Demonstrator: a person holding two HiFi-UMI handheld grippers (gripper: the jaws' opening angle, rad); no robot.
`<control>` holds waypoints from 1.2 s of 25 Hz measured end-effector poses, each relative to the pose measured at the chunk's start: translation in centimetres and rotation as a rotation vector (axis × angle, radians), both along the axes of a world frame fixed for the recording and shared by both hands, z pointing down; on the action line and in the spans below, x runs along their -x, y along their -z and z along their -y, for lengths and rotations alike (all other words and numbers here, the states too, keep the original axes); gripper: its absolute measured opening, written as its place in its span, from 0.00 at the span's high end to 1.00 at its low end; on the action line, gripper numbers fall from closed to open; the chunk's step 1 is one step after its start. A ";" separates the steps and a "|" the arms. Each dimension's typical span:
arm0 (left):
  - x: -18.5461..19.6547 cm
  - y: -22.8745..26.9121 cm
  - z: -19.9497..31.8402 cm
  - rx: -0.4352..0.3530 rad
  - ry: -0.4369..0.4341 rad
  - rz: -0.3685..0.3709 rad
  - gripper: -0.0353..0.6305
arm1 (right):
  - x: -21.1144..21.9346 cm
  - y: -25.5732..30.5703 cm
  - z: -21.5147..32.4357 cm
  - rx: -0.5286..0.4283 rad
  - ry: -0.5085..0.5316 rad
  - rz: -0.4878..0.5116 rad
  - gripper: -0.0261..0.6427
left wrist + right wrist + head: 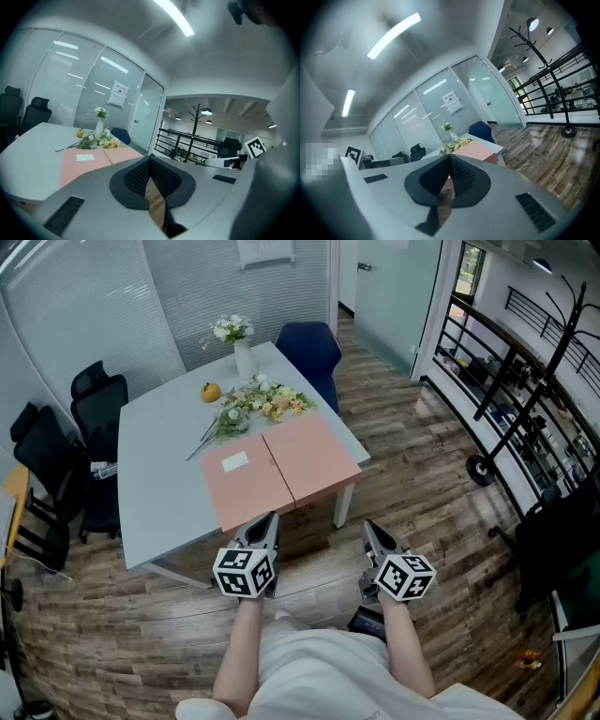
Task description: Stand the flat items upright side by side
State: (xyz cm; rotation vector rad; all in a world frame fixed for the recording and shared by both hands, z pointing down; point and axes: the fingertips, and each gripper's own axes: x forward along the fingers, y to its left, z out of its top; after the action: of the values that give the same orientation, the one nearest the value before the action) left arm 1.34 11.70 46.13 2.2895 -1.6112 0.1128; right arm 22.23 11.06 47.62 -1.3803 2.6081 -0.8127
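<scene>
Two flat pink folders lie side by side on the white table [159, 484] near its front edge: the left folder [246, 486] carries a small white label [233, 461], and the right folder [314, 456] reaches the table's corner. My left gripper [265, 521] hovers just short of the table's front edge, shut and empty. My right gripper [372, 531] floats over the floor to the right of the table, also shut with nothing in it. In the left gripper view the folders [89, 161] lie ahead past the closed left gripper [150, 159]; the right gripper view shows one folder [476, 151] beyond the closed right gripper [449, 157].
Behind the folders lie loose flowers [262, 401], an orange fruit [210, 392] and a white vase of flowers [242, 352]. A blue chair [311, 351] stands at the far side, black office chairs [89, 418] to the left. A coat stand [525, 395] and railing [487, 371] are on the right.
</scene>
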 end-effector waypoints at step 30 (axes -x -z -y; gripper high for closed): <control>-2.6 -0.9 -1.5 0.055 -0.060 -0.052 0.51 | -1.5 -0.4 -1.4 0.074 0.091 0.205 0.62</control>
State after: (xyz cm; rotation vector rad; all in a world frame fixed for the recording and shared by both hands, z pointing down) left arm 3.89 13.17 47.04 2.2807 -1.4956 0.1092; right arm 23.69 12.50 48.03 -1.1334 2.5214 -1.0146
